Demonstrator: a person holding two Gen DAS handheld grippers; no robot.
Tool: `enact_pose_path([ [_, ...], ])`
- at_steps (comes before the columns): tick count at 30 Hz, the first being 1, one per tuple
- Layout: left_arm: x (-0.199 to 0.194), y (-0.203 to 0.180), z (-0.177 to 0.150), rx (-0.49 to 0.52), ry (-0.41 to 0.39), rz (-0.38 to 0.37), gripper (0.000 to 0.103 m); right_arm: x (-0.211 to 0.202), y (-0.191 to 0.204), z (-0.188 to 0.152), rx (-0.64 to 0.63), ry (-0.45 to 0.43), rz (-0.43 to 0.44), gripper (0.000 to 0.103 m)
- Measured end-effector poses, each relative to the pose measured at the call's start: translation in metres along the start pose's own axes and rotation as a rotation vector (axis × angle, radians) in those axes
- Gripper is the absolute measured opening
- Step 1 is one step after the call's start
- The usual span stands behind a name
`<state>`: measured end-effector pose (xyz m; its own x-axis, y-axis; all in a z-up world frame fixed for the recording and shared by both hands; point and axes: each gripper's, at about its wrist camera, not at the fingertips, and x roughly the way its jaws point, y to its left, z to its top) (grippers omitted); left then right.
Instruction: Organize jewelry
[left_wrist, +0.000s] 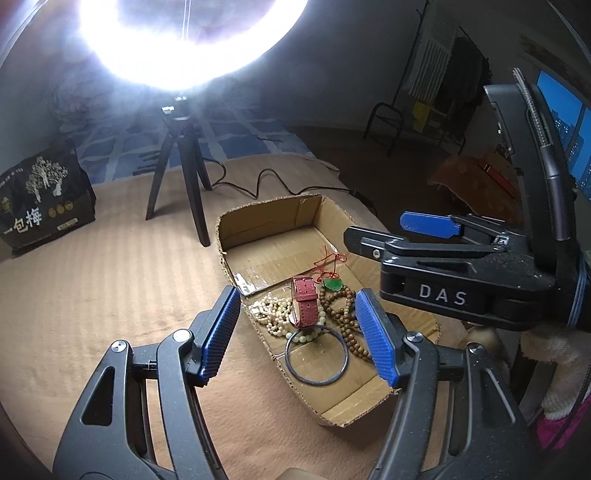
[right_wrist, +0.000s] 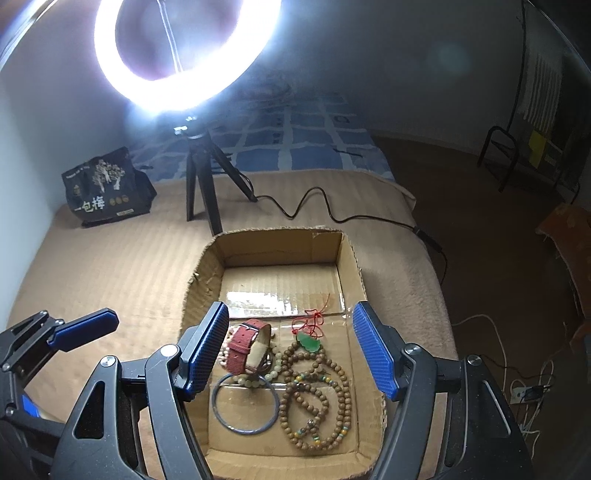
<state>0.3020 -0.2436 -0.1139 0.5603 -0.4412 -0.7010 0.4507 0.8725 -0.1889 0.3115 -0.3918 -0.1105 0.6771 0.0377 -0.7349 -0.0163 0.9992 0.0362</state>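
Both tools, left tool (left_wrist: 299, 336) and right tool (right_wrist: 291, 347), we hold open and empty above the cardboard box (right_wrist: 351, 266) at the bed's (right_wrist: 110, 266) edge, because the jewelry already lies inside.

The far half of the cardboard box (right_wrist: 277, 258) lies bare and open from above; jewelry crowds its near half. Behind it stands a lamp tripod (right_wrist: 201, 181), its cable (right_wrist: 314, 206) trailing across the bed (right_wrist: 110, 266).

This is a bedroom in a home. A bed (right_wrist: 110, 266) with a beige blanket takes the near part, and a blue checked cover (right_wrist: 295, 140) lies far on it. On the far right stand a clothes rack (left_wrist: 436, 74) and a dark window (left_wrist: 565, 122).
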Motion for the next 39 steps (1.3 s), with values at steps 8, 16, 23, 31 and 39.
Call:
enact_pose_path([
  [8, -0.04, -0.001, -0.001, 0.026, -0.04, 0.009, 0.067, -0.034, 0.014, 0.001, -0.005, -0.028, -0.001, 0.07],
  [16, -0.087, -0.002, -0.005, 0.07, -0.086, 0.024, 0.067, -0.075, 0.033, -0.007, -0.006, -0.071, -0.03, 0.077],
  [23, -0.134, -0.006, -0.02, 0.115, -0.117, 0.04, 0.074, -0.115, 0.047, -0.022, -0.01, -0.109, -0.052, 0.077],
  [31, -0.182, -0.004, -0.044, 0.124, -0.146, 0.048, 0.081, -0.152, 0.061, -0.05, -0.004, -0.151, -0.073, 0.078],
  [39, -0.215, -0.003, -0.07, 0.109, -0.157, 0.047, 0.085, -0.177, 0.078, -0.078, -0.014, -0.189, -0.092, 0.078],
])
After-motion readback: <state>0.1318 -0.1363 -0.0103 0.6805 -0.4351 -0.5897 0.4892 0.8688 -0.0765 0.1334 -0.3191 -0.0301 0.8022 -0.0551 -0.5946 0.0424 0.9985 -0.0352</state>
